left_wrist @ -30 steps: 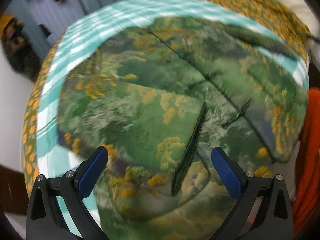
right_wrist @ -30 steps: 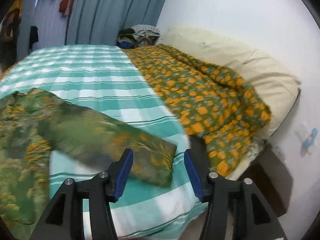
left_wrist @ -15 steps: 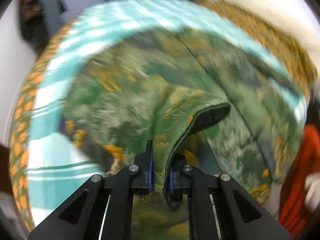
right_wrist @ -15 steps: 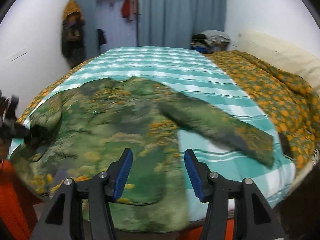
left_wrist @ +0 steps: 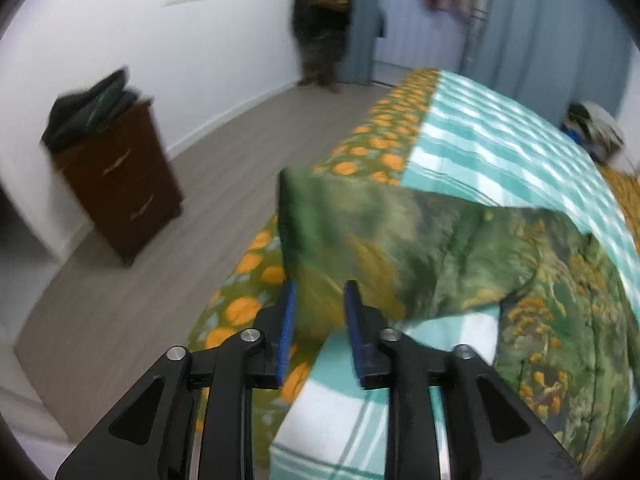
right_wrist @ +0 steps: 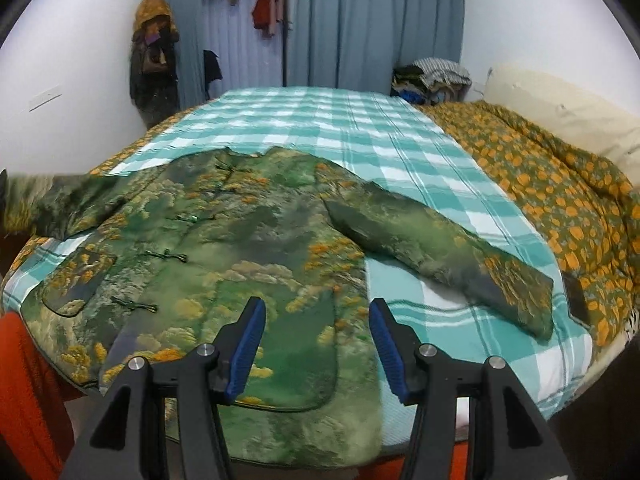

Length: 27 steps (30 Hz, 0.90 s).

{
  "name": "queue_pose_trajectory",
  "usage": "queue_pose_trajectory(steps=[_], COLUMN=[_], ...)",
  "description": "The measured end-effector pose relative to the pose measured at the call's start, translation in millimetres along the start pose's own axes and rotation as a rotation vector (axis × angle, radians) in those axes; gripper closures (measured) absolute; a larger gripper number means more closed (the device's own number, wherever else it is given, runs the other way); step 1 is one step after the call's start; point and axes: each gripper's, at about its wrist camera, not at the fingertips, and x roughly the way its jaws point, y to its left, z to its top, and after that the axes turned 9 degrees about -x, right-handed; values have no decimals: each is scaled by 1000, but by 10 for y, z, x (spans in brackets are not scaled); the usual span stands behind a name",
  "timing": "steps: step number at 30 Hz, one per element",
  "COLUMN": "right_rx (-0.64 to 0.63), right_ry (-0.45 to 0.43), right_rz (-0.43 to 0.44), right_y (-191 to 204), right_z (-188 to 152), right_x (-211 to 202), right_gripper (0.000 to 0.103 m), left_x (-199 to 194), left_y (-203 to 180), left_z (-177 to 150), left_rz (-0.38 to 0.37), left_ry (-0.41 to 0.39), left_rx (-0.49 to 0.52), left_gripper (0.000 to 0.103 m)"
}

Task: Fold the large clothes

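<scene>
The jacket (right_wrist: 240, 248) lies spread on the bed (right_wrist: 320, 120). The left gripper (left_wrist: 318, 332) clenches the jacket's sleeve (left_wrist: 360, 232); the right gripper (right_wrist: 316, 340) hangs released over its hem.

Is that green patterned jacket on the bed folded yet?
Not yet: the green patterned jacket lies spread flat, its sleeve stretched sideways.

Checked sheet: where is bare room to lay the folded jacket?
The far half of the checked sheet is bare, bordered by the jacket collar, orange quilt and curtains. A narrow strip lies beside the right sleeve. The near half is crowded by the jacket.
</scene>
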Motion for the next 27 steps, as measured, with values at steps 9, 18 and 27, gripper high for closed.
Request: queue_pose_trajectory(steps=[9,18,27], right_rx=[70,229,145], right_ry=[235,435,412], right_rz=[36,322,334], right_y=[-570,-559,-368], right_z=[-277,-691,-561], right_x=[328,1105,1116], right_gripper=[37,37,88], left_x=[126,624,458], left_y=[-473,-1536,-1626], left_z=[-845,-1838,-1987], left_rz=[-271,-392,-424], left_ry=[257,564,532], left_rx=[40,273,338], left_gripper=[26,27,87])
